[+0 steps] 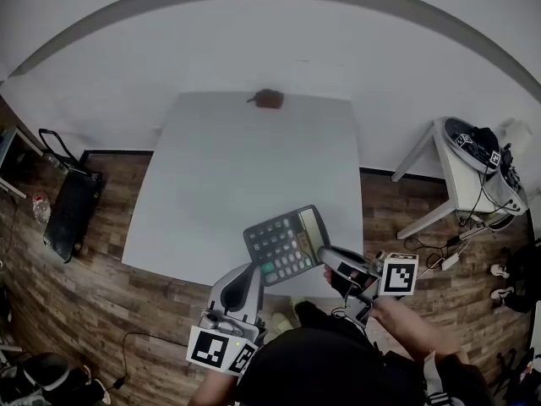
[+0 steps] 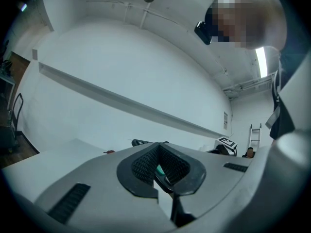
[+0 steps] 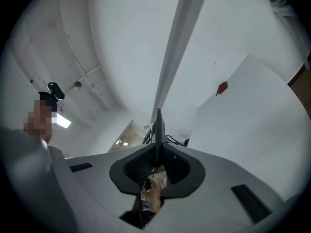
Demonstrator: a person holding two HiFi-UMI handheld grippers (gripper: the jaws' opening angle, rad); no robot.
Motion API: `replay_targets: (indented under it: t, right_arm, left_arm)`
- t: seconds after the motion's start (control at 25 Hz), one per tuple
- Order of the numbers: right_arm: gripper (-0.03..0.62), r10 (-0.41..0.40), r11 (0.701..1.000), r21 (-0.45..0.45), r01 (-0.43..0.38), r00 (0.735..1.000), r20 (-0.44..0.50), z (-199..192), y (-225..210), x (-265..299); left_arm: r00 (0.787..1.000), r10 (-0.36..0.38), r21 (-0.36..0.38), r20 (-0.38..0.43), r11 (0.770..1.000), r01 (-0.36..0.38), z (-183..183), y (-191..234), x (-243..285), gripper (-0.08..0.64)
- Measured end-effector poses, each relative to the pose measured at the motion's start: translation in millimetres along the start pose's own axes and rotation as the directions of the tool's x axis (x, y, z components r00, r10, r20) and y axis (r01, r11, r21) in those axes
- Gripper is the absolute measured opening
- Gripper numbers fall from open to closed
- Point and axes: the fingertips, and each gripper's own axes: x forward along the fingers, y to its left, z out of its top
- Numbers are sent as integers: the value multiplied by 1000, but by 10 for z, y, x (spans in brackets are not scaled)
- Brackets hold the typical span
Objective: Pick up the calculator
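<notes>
Left tongs (image 1: 256,273), right tongs (image 1: 326,254) clamp calculator (image 1: 286,242); red object (image 1: 269,99) beyond.

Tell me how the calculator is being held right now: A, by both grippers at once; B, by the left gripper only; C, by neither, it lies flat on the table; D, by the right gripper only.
A: the left gripper is shut on the near edge of the calculator and the right gripper on its right side, with the calculator tilted up off the white table.
</notes>
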Motion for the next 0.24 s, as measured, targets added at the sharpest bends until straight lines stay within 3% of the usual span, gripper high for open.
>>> replay_targets:
  t: [0.24]
  right_arm:
    - [52, -9, 1000, 2, 9, 1000, -6, 30, -66, 3]
  left_arm:
    - [1000, 0, -1, 7, 1000, 0, 1, -2, 58, 6]
